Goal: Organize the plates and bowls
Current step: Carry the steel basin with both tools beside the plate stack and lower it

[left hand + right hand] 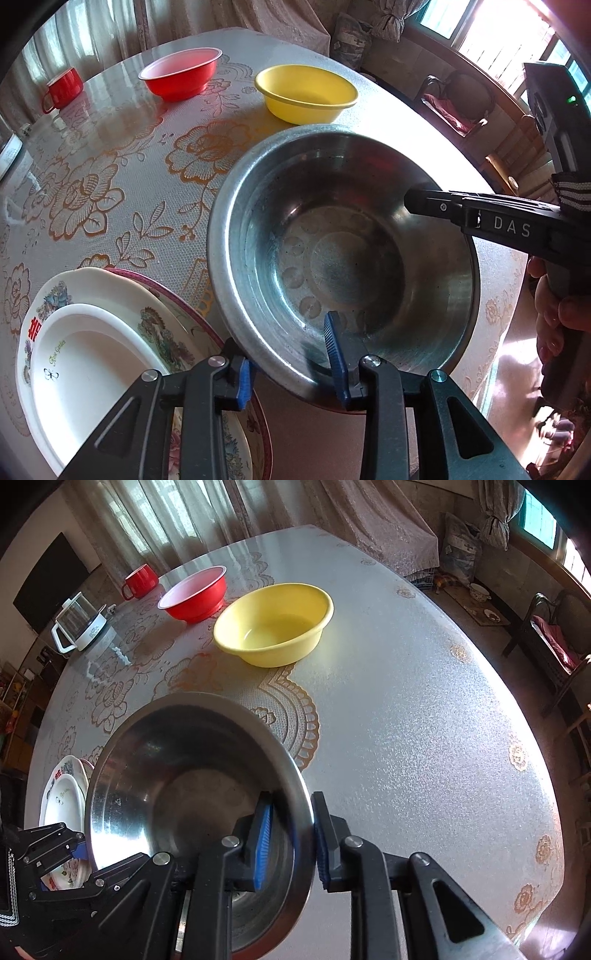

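Observation:
A steel bowl (343, 240) is held tilted above the table; it also shows in the right wrist view (177, 775). My left gripper (291, 362) straddles its near rim with a wide gap, one blue pad inside and one outside, so it looks open. My right gripper (291, 838) is shut on the bowl's right rim and shows in the left wrist view (417, 199). A yellow bowl (306, 94) (273, 624) and a red bowl (181, 72) (194, 598) stand farther back. Stacked plates (96, 332) (64, 794) lie at the near left.
A red mug (62, 88) (140, 581) stands at the far left of the round table (424, 738). A glass kettle (79, 626) stands by the table's left edge. A chair (557, 638) stands on the right, beyond the table.

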The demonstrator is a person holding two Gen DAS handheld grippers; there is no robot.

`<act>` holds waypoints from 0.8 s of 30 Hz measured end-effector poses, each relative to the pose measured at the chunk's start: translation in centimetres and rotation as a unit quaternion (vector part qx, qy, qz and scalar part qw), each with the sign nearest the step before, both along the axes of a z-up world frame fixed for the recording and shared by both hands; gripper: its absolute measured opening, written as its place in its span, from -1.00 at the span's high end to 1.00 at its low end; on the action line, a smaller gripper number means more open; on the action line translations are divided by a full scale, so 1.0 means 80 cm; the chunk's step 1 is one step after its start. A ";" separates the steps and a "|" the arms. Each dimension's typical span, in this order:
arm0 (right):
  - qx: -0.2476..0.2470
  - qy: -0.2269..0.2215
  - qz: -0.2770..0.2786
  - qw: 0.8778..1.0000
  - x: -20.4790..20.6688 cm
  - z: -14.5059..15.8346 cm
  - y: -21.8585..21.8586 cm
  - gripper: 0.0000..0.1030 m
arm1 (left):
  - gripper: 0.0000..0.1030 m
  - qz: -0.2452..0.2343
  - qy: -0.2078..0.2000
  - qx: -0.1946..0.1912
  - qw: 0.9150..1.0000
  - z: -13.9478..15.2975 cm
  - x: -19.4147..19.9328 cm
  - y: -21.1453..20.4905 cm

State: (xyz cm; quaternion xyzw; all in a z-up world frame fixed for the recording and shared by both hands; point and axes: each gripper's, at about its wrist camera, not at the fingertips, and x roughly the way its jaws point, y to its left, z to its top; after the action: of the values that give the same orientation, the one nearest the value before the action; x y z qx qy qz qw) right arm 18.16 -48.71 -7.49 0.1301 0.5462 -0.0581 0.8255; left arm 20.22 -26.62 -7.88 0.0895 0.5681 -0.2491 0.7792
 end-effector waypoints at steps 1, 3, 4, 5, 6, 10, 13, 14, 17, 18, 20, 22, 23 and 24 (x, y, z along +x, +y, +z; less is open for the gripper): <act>0.003 0.000 -0.002 1.000 0.000 0.000 0.000 0.57 | 0.31 -0.001 0.002 0.000 1.000 0.000 -0.001 0.000; 0.009 0.004 -0.013 1.000 -0.001 0.000 0.000 0.57 | 0.29 -0.002 0.001 0.002 1.000 0.001 -0.001 0.002; 0.012 0.004 -0.020 1.000 -0.002 0.001 -0.001 0.57 | 0.29 -0.003 -0.001 0.006 1.000 0.002 -0.002 0.002; 0.016 0.004 -0.025 1.000 -0.003 0.001 -0.001 0.57 | 0.28 -0.003 -0.001 0.008 1.000 0.002 -0.002 0.003; 0.020 0.003 -0.030 0.999 -0.004 0.002 -0.002 0.57 | 0.26 -0.002 -0.001 0.008 1.000 0.002 -0.002 0.003; 0.030 0.001 -0.044 0.999 -0.006 0.004 -0.003 0.55 | 0.16 -0.004 0.006 0.000 1.000 0.005 0.000 0.007; 0.030 0.001 -0.046 0.998 -0.008 0.006 -0.002 0.51 | -0.03 -0.008 0.004 -0.007 1.000 0.015 -0.002 0.009; 0.030 0.000 -0.048 0.998 -0.008 0.007 -0.001 0.51 | -0.12 -0.009 0.003 -0.007 1.000 0.018 -0.003 0.010; 0.031 -0.001 -0.051 0.998 -0.011 0.009 -0.001 0.51 | -0.32 -0.011 -0.006 -0.009 1.000 0.031 -0.005 0.012; 0.031 0.000 -0.052 0.998 -0.012 0.009 -0.002 0.51 | -0.35 -0.013 -0.007 -0.010 1.000 0.034 -0.006 0.012; 0.033 0.000 -0.053 0.998 -0.012 0.009 -0.003 0.51 | -0.38 -0.014 -0.008 -0.014 1.000 0.040 -0.006 0.014; 0.034 -0.001 -0.055 0.998 -0.014 0.011 -0.003 0.51 | -0.38 -0.015 -0.012 -0.017 1.000 0.046 -0.005 0.017; 0.035 -0.002 -0.056 0.998 -0.015 0.012 -0.004 0.50 | -0.38 -0.015 -0.014 -0.019 1.000 0.048 -0.004 0.018; 0.035 -0.004 -0.057 0.998 -0.016 0.014 -0.005 0.49 | -0.38 -0.013 -0.015 -0.021 1.000 0.051 -0.003 0.021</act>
State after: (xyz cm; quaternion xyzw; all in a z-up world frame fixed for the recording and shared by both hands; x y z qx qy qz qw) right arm 16.92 -49.09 -6.36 0.1897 0.5365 -0.0852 0.8179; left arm 19.97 -24.92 -3.79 0.0844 0.5498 -0.2701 0.7859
